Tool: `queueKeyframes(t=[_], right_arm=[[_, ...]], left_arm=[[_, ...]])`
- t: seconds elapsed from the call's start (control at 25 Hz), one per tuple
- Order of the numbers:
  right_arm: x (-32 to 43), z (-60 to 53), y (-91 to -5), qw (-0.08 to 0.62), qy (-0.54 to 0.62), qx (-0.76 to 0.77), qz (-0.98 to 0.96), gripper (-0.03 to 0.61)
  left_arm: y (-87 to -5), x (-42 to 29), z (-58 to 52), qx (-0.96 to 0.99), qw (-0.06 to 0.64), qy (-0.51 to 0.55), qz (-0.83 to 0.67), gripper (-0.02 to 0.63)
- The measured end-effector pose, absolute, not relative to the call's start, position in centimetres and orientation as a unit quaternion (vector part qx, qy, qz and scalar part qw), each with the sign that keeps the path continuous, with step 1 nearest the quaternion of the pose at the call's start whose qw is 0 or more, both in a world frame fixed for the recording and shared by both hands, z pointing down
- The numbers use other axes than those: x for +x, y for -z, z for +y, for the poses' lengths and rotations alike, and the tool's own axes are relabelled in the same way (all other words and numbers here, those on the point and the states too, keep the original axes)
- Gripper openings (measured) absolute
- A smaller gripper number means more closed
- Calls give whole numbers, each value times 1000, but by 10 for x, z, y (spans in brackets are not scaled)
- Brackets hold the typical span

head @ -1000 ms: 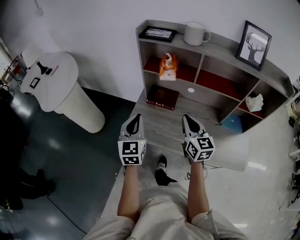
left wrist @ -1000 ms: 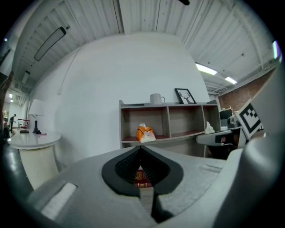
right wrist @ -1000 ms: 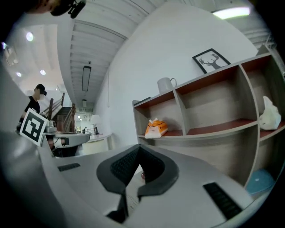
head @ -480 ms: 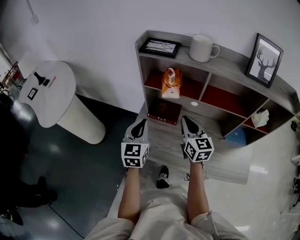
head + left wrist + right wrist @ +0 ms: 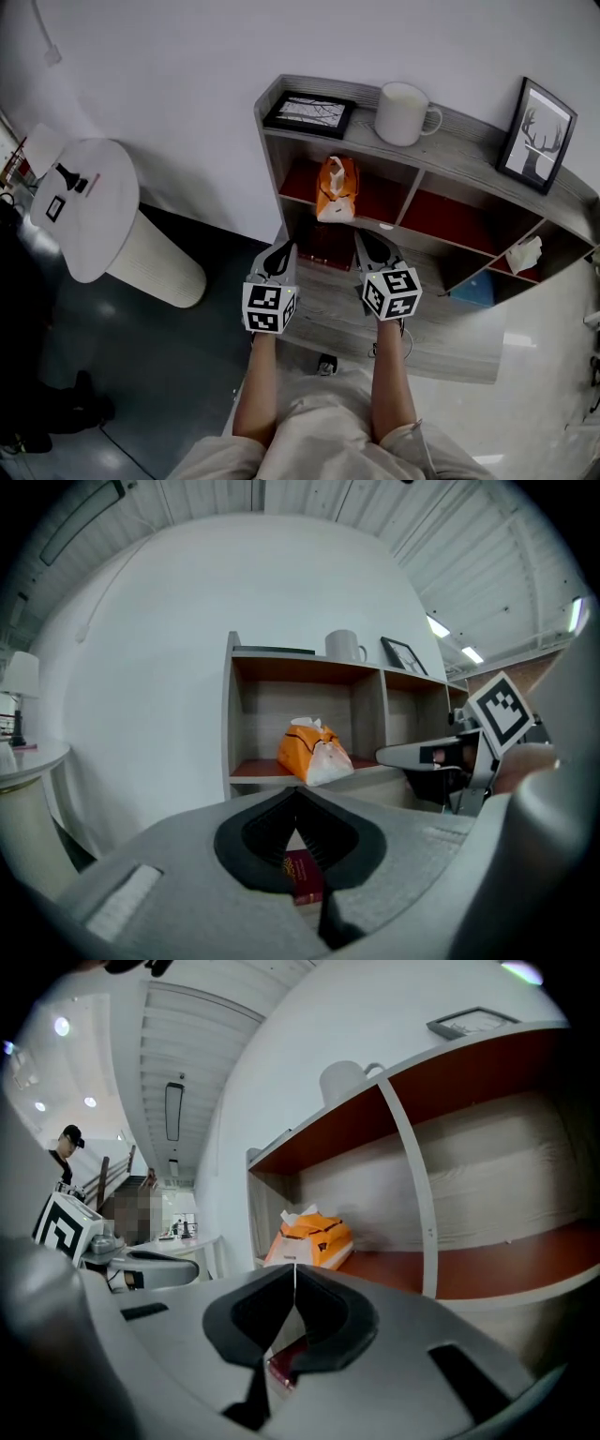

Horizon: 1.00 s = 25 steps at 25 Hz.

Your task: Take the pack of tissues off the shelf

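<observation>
Noted orange pack of tissues standing in the upper left compartment of the shelf, white tissue poking from its top, touched by neither gripper. Found left gripper and right gripper side by side below and in front of that compartment, fingers of each pressed together on nothing, tips over the dark red book on the lower ledge.
</observation>
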State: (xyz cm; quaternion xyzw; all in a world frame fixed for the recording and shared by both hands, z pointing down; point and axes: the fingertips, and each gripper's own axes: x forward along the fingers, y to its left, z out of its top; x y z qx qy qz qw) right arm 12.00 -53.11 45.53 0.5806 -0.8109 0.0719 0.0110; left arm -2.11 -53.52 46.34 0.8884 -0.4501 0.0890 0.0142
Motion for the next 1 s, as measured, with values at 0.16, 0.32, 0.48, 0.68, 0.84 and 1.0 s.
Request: queueKeyframes(t=[0.16, 0.32, 0.48, 0.68, 0.84, 1.0], right_arm=[[125, -551, -449, 34, -41, 586, -809, 17], [125, -567, -447, 23, -44, 578, -814, 30], [121, -576, -443, 12, -34, 573, -819, 133], [119, -582, -451, 14, -34, 575, -817, 184], [119, -587, -456, 19, -47, 575, -816, 204], [117, -593, -467, 56, -50, 576, -814, 204]], left_arm=[[-458, -9, -555, 894, 10, -90, -440, 8], [-457, 0, -571, 897, 5, -101, -431, 8], [-458, 7, -581, 900, 9, -103, -424, 8], [-470, 9, -584, 901, 18, -106, -421, 8], [-469, 10, -588, 902, 21, -101, -420, 8], [-465, 11, -593, 902, 21, -94, -420, 8]])
